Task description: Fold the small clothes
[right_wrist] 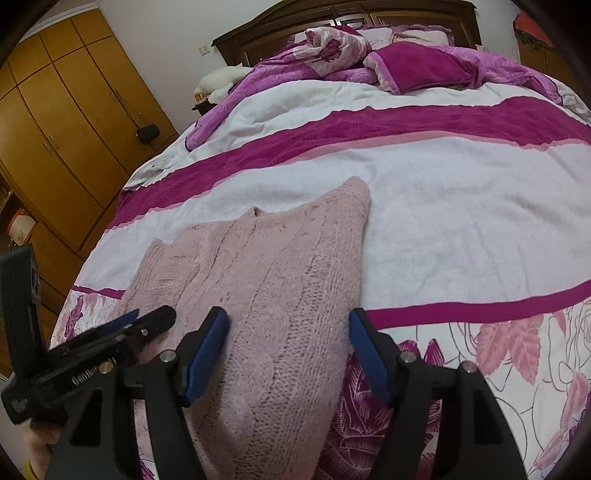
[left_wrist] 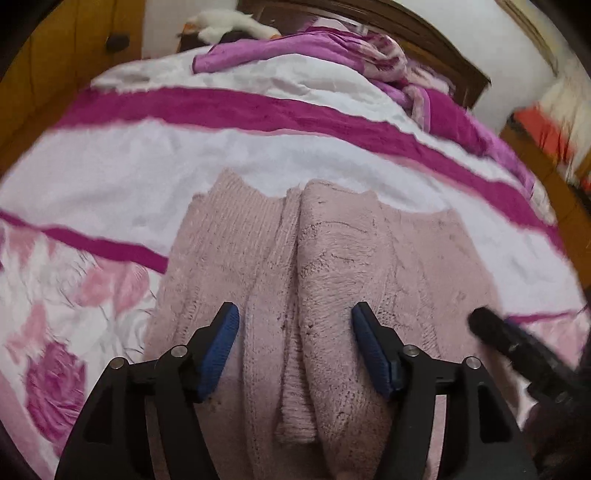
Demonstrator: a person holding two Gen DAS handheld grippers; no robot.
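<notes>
Pink sweater [left_wrist: 295, 266] flat on bedspread [left_wrist: 110, 166] beneath my left gripper [left_wrist: 295, 317] and right gripper [right_wrist: 290, 319], both spread apart, gripping nothing.

Striped floral bedspread [right_wrist: 443, 192], crumpled purple quilt [right_wrist: 424, 66], wooden wardrobe [right_wrist: 66, 122], dark headboard [right_wrist: 354, 14]

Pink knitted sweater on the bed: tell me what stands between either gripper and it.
Nothing visible. The pink sweater lies bare on the bedspread, directly under the open left gripper and the open right gripper; neither gripper's fingers press on it.
</notes>
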